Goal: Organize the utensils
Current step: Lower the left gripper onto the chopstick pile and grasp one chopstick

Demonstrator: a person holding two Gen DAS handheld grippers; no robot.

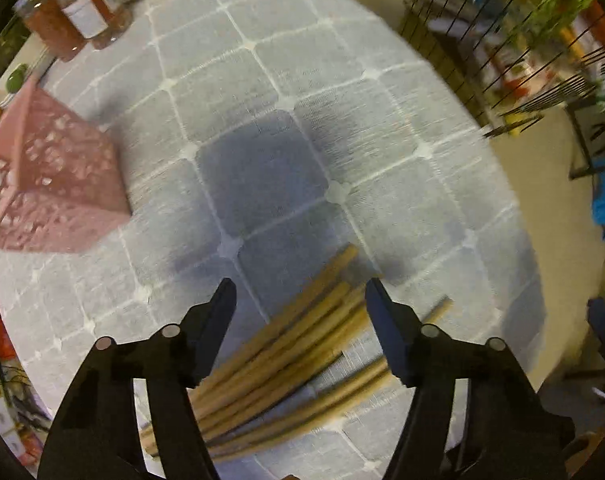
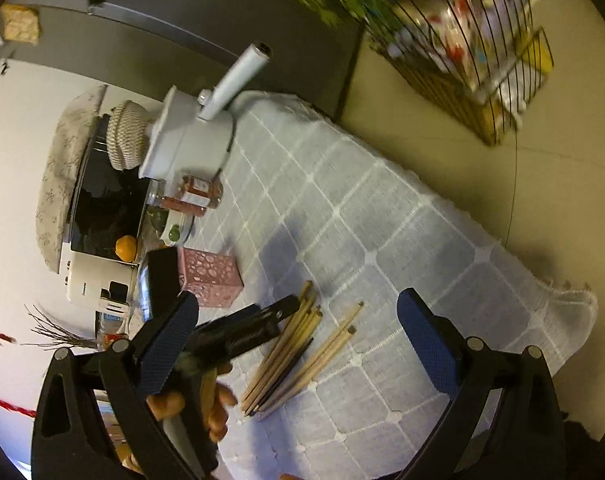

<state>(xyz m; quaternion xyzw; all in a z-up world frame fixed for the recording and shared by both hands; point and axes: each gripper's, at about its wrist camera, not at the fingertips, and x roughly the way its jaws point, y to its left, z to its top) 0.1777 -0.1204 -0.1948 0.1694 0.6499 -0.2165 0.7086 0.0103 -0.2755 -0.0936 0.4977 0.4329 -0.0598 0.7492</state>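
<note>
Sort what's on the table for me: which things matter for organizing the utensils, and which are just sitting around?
For the job:
- wooden chopsticks, loose in a pile on the tablecloth
- pink perforated holder, beside the pile
- left claw, open over the pile
- right claw, open

Lying about:
- jam jars
- white pot
- orange fruit
- wire rack
</note>
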